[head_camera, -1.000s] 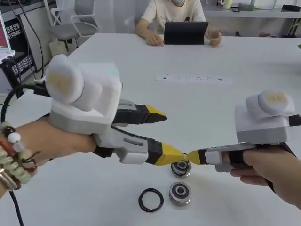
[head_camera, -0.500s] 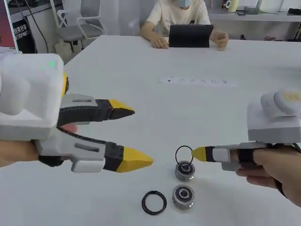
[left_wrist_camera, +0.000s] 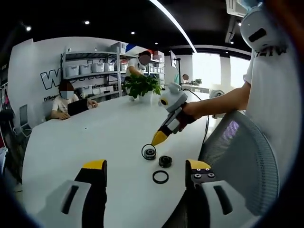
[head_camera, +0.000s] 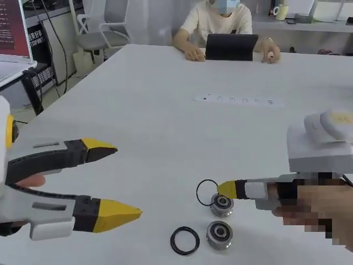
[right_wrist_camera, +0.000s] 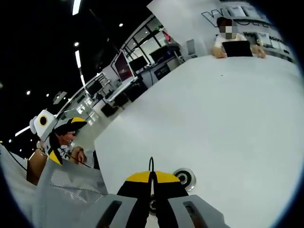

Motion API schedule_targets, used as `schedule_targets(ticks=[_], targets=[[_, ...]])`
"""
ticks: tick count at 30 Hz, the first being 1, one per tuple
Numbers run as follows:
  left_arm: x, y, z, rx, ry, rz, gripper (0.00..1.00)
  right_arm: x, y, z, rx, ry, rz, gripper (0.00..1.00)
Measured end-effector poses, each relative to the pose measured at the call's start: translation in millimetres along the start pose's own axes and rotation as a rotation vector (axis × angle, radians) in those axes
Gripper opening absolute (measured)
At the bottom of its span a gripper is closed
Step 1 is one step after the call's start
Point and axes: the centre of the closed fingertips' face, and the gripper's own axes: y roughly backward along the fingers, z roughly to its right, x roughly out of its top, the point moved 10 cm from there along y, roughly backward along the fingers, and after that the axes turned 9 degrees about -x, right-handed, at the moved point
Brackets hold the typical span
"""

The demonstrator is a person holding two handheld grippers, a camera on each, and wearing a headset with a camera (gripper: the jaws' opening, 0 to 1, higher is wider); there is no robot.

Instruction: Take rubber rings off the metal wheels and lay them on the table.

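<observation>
At the lower centre of the head view, the right tongs (head_camera: 226, 189) are closed on a rubber ring (head_camera: 207, 191). They pinch its edge at their yellow tips, so the thin black loop stands nearly upright just above and left of the upper metal wheel (head_camera: 222, 204). I cannot tell whether the ring touches the wheel's rim or hangs free of it. Below that, a second wheel (head_camera: 219, 234) sits on the white tabletop (head_camera: 165, 110), with a loose ring (head_camera: 185, 240) lying flat just beside it on its left. The left tongs (head_camera: 118, 179) hang wide open at the lower left of the frame, holding nothing, well apart from both wheels.

The step in hand looks like carrying the pinched ring clear and laying it down. To do it well, raise it fully off the wheel before moving sideways, so the wheel is not dragged or tipped. Bring it low over a bare spot near the loose ring, tilt it flat, and only then part the tongs.
</observation>
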Motion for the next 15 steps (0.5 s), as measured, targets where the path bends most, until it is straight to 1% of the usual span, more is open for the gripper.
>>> schedule_targets(ticks=[1, 3, 5, 7, 9, 11, 14, 15], targets=[[-4.9, 2.7, 1.9, 0.011, 0.014, 0.002, 0.66, -0.2, -0.6, -1.5, 0.003, 0.004, -0.004, 0.0], [-11.1, 4.3, 4.1, 0.02, 0.036, 0.0, 0.66, -0.5, -2.4, -6.2, 0.024, 0.006, -0.009, 0.0], [-16.8, 4.5, 6.8, 0.024, 0.047, -0.013, 0.66, -1.0, -4.3, -9.5, 0.037, 0.012, -0.017, 0.0], [-20.8, 4.2, 9.9, 0.027, 0.051, -0.027, 0.66, -2.6, -6.7, -13.1, 0.048, 0.028, -0.036, 0.0], [-23.9, 3.7, 12.9, 0.024, 0.058, -0.028, 0.66, -4.8, -9.9, -19.0, 0.066, 0.044, -0.052, 0.0], [-27.3, 2.3, 14.6, 0.023, 0.069, -0.026, 0.66, -5.7, -12.8, -20.9, 0.074, 0.056, -0.064, 0.0], [-30.9, 1.2, 14.5, 0.022, 0.076, -0.052, 0.66, -9.2, -17.2, -26.4, 0.102, 0.065, -0.088, 0.0], [-31.1, 1.3, 13.9, 0.024, 0.073, -0.054, 0.66, -10.1, -18.2, -27.4, 0.104, 0.071, -0.094, 0.0]])
